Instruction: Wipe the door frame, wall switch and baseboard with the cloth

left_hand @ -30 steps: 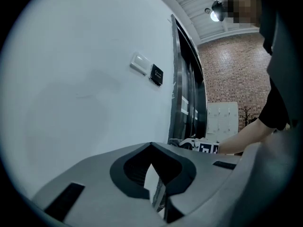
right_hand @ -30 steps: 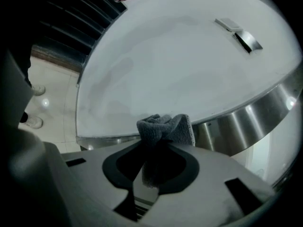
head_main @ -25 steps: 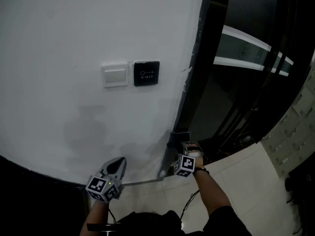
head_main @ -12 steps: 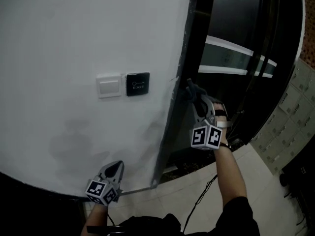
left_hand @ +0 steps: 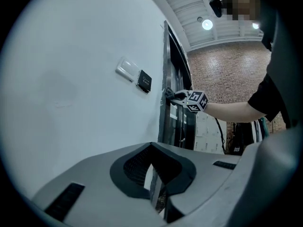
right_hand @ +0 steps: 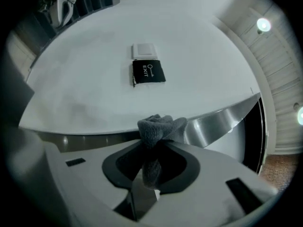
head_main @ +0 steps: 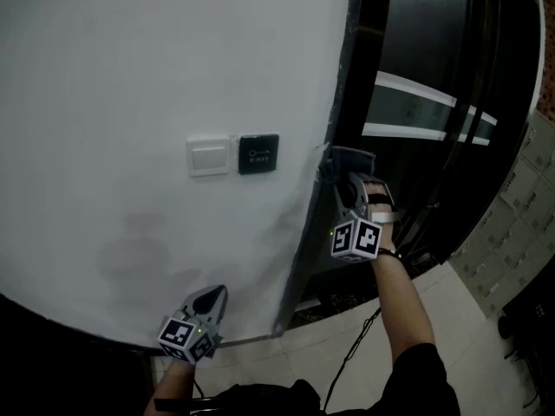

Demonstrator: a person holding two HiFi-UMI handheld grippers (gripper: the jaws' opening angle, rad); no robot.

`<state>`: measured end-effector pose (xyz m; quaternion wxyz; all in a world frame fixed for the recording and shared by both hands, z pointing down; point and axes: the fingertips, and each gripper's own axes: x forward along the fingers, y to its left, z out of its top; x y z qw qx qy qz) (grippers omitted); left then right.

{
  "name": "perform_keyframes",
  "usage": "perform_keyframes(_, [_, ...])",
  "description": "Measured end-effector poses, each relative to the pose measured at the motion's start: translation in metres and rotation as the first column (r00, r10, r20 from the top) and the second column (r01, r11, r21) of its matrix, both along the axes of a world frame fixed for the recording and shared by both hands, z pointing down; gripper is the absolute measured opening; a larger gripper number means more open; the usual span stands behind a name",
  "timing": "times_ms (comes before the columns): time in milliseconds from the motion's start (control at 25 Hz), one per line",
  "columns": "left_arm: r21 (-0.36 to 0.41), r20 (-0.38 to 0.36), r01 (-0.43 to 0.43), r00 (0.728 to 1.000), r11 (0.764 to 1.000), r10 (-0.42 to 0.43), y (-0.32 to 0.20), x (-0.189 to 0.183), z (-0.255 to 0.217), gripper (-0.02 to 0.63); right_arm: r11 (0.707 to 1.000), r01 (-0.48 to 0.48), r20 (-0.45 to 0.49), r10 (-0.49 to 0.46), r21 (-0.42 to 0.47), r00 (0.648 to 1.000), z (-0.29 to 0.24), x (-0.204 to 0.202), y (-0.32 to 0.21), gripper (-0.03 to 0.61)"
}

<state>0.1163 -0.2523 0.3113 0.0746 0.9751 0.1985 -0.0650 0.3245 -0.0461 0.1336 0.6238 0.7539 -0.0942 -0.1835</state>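
The right tool was clamped on the grey cloth, whose bunched end pressed against the metal door frame just ahead of the jaws. Farther ahead, the wall switch and black exit button sat apart from the cloth. The left tool hung well away, jaws together and empty. The frame wipe seemed in hand, and the next move likely called for steady pressure along the frame.

Three views share the wall switch
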Motion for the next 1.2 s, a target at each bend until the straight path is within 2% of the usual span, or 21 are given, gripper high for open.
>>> perform_keyframes(160, [0.023,0.041,0.015,0.999,1.000,-0.016,-0.003,0.000,0.005,0.002,0.999,-0.001,0.024,0.002,-0.035,1.000,0.028,0.002,-0.004,0.089])
perform_keyframes(440, [-0.010,0.021,0.026,0.999,1.000,-0.026,0.000,0.005,0.003,0.002,0.999,0.005,0.070,-0.002,-0.044,0.998,0.052,0.002,-0.006,0.089])
perform_keyframes(1000, [-0.009,0.051,0.026,0.998,1.000,-0.025,0.003,0.010,0.019,0.002,0.992,0.014,0.183,0.010,-0.129,0.983,0.128,0.001,-0.006,0.089])
perform_keyframes(1200, [-0.007,0.062,0.025,0.998,1.000,-0.025,0.001,0.012,0.023,0.002,0.991,0.018,0.208,0.009,-0.129,0.978,0.144,0.001,-0.006,0.089])
